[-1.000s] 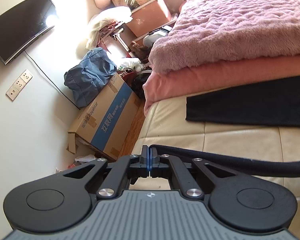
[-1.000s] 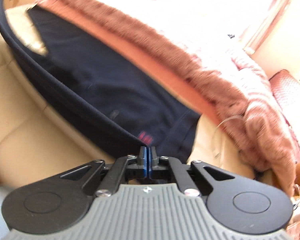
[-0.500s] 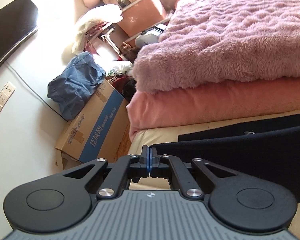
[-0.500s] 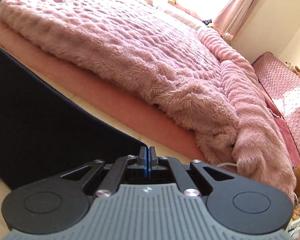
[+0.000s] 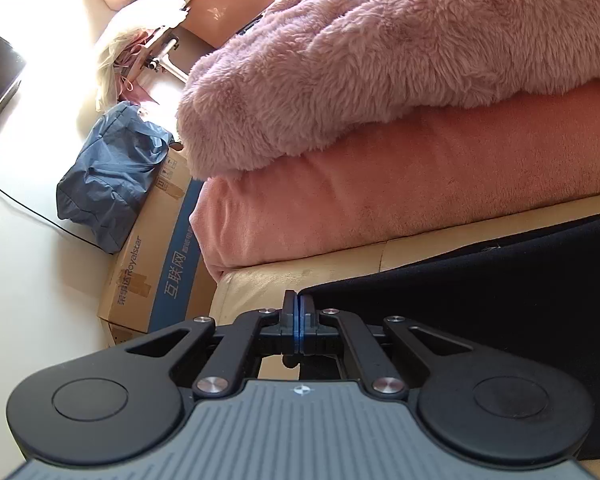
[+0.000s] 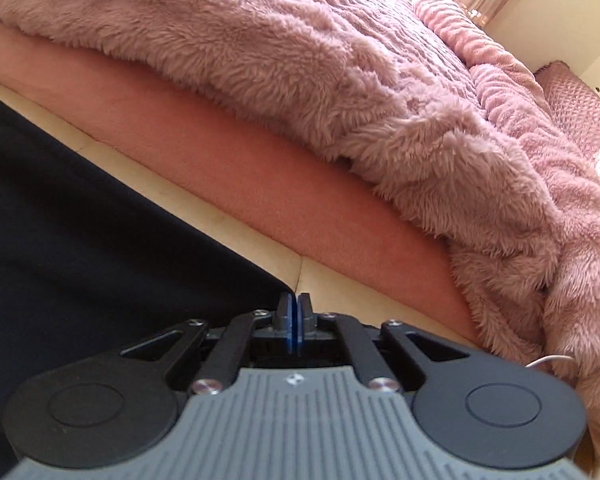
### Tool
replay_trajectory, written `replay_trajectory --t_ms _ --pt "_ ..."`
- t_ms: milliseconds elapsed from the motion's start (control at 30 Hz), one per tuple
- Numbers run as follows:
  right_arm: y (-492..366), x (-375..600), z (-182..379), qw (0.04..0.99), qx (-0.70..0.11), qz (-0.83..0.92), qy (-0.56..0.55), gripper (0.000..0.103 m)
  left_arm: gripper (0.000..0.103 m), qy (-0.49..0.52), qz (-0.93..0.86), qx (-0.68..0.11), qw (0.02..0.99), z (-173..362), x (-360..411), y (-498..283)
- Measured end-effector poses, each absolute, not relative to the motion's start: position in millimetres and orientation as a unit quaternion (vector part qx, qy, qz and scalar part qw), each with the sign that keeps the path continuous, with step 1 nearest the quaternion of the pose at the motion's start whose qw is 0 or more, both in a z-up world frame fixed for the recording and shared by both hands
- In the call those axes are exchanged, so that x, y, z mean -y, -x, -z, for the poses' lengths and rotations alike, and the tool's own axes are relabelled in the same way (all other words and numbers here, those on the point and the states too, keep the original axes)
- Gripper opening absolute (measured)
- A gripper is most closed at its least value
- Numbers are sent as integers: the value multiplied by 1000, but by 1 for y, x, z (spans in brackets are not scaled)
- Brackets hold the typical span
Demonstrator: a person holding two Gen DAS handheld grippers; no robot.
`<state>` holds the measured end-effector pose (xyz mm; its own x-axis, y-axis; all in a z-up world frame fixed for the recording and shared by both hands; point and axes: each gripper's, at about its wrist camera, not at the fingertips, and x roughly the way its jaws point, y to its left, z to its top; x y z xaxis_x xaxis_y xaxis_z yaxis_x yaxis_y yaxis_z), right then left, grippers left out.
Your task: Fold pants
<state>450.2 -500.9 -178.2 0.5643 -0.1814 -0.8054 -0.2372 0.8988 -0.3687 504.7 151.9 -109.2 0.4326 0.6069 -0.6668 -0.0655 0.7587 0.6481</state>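
The dark navy pants [image 5: 480, 292] lie on the cream padded bed edge [image 5: 340, 272], running right from my left gripper. My left gripper [image 5: 299, 300] is shut on a corner of the pants, low over the cream surface. In the right wrist view the pants [image 6: 80, 240] fill the left side. My right gripper [image 6: 293, 300] is shut on the pants' other corner, close to the cream surface [image 6: 340, 280]. The cloth between the jaws is mostly hidden.
A fluffy pink blanket [image 5: 400, 60] over a salmon blanket [image 5: 380, 192] lies just beyond the pants; it also shows in the right wrist view [image 6: 340, 80]. Left of the bed stand a cardboard box [image 5: 156, 272], a blue bag [image 5: 112, 176] and other clutter.
Both grippers have carried the pants' edge forward toward the blankets and down to the cream surface. The far part of the pants is now covered by the held layer.
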Motion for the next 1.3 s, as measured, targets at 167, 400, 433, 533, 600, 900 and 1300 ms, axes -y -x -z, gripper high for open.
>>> replay_trajectory --t_ms 167,400,433,533,600,900,1300 --pt "-439 511 166 881 -438 22 179 40 9 -255 -195 -491 810 103 -155 -502" --pt "-380 485 131 900 -416 18 125 53 39 -101 -161 -459 868 63 -189 -479" --pt "-372 479 130 902 -416 13 116 53 41 -76 -157 -454 874 58 -195 -472" --pt "-341 459 130 905 -416 9 87 53 42 6 -154 -436 886 52 -215 -447" --pt "-319 448 134 909 -412 12 68 53 42 78 -152 -426 889 55 -230 -430" --pt "-272 460 142 909 -403 105 8 53 45 356 -192 -369 837 112 -285 -386" --pt "-339 595 130 909 -380 129 -115 46 13 378 -233 -364 819 137 -278 -392"
